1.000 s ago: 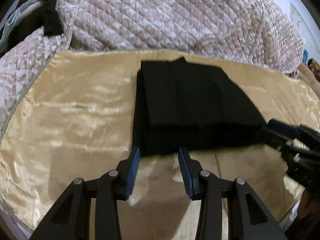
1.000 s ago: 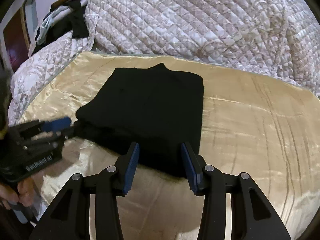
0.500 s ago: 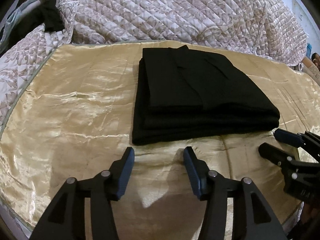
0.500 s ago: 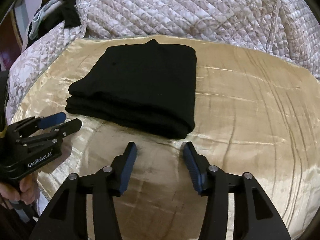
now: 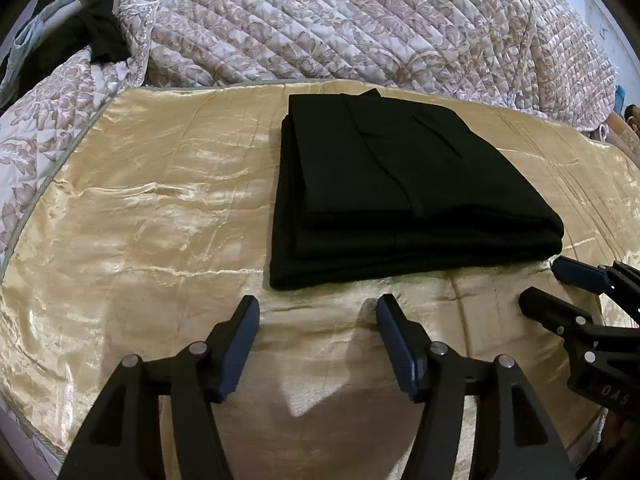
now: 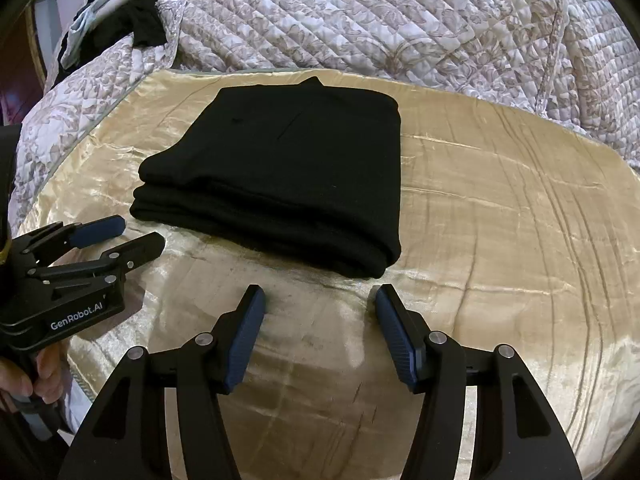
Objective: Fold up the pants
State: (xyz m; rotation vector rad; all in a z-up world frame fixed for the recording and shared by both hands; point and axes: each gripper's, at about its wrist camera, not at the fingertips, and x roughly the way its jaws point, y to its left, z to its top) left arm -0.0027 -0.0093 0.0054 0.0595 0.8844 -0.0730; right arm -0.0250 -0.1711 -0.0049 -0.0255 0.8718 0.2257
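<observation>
1. The black pants sit folded in a neat stack on a shiny gold bedspread, near its far edge, with a quilted floral blanket heaped up behind.
2. Left gripper: jaws have just been opening, now spread fairly wide, nothing between them. It hangs just short of the stack's near edge, not touching it.
3. Right gripper: same deal, jaws have just been opening, fairly wide and empty, just shy of the stack's near right corner.
4. Only the left wrist view shows the layered edges down the stack's left side and a seam line across the top layer. It also catches the right gripper at its right edge, beside the stack's corner.
5. Only the right wrist view shows the person's left hand wrapped round the left gripper's handle, plus the "GenRobot.AI" lettering on its body, and the smooth folded right side of the pants.
6. Both views show a dark garment dumped on the blanket, far left.
</observation>
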